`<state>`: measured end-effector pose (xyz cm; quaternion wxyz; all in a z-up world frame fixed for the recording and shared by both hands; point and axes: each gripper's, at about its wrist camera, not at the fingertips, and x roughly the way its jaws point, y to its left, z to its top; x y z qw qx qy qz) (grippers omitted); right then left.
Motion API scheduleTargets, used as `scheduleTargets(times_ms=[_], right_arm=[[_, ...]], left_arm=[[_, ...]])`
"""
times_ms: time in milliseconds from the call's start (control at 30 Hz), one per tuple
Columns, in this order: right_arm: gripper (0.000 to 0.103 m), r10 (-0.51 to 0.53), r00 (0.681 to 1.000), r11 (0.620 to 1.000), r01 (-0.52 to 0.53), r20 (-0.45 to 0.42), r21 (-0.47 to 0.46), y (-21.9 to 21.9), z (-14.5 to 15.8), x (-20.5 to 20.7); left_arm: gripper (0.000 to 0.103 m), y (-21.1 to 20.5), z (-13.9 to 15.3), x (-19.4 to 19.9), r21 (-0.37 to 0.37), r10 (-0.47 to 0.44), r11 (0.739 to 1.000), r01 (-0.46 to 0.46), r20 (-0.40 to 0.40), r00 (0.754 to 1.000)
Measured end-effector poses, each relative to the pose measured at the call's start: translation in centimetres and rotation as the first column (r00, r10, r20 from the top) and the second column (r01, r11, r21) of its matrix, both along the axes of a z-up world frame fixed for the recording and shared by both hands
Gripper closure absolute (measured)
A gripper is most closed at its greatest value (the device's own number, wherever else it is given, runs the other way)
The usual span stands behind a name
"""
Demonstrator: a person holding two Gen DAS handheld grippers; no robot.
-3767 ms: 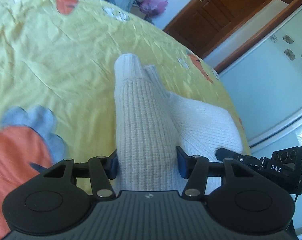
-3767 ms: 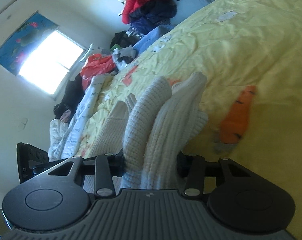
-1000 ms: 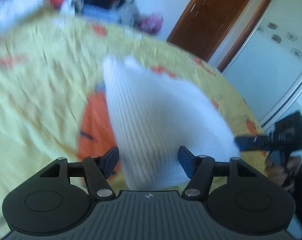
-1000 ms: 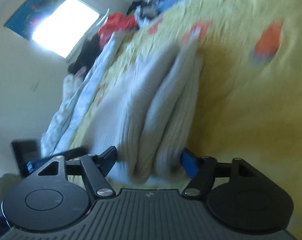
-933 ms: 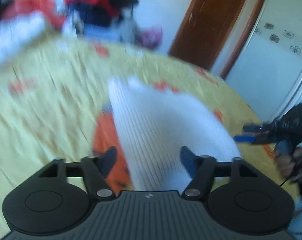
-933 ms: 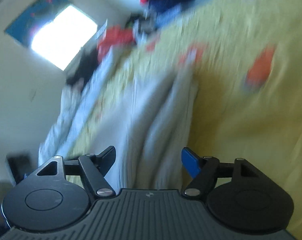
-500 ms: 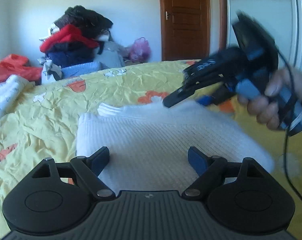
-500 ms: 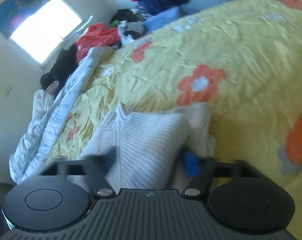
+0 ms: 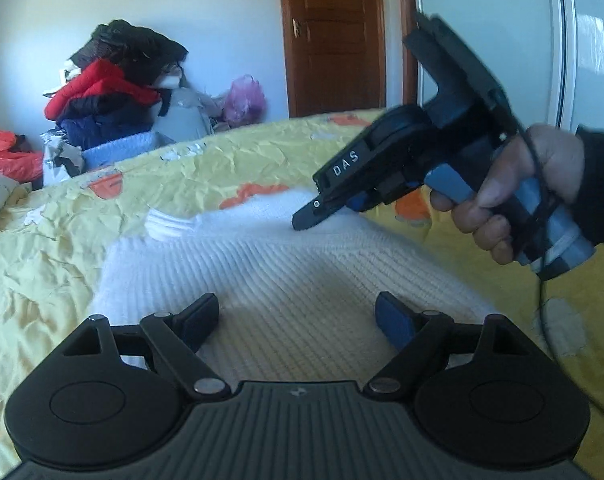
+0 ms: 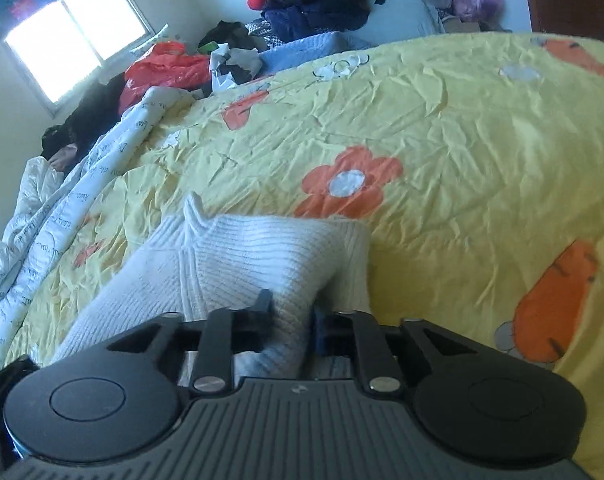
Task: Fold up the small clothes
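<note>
A clothes pile (image 9: pixel 117 92) occupied the upper left, beyond the yellow bedspread (image 9: pixel 41 248). The white knit sweater (image 9: pixel 285 280) lay at frame centre, long axis running away from the camera. Left gripper (image 9: pixel 297 316) was spread; right gripper (image 10: pixel 289 320) pinched a sweater fold.

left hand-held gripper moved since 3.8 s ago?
Yes. The left hand-held gripper has let go of the white knit sweater and tilted up: the wooden door, then at upper right and slanted, now stands upright at top centre.
</note>
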<state>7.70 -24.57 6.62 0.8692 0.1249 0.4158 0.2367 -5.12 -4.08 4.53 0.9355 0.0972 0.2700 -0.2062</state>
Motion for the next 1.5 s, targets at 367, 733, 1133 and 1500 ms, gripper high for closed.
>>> scheduleTargets(times_ms=[367,733,1133,1500], right_arm=[[0.028,0.086,0.983,0.995,-0.093,0.161,0.036,6.2,4.4,-4.3],[0.045,0.067,0.967,0.981,-0.020,0.246,-0.191,6.1,-0.4,-3.7],[0.033,0.028,0.976,0.984,0.011,0.216,-0.178,6.2,-1.0,-3.0],[0.022,0.034,0.950,0.987,0.017,0.310,-0.160,1.6,2.4,-13.2]], left_arm=[[0.017,2.5,0.5,-0.6,0.080,0.054,0.995,-0.056,0.021,0.998],[0.016,0.7,-1.4,0.5,0.074,0.103,0.991,-0.108,0.071,0.992],[0.016,1.0,-1.2,0.0,0.073,0.113,0.990,-0.117,0.060,0.992],[0.016,6.2,0.7,-6.0,-0.004,0.216,0.976,-0.217,0.110,0.970]])
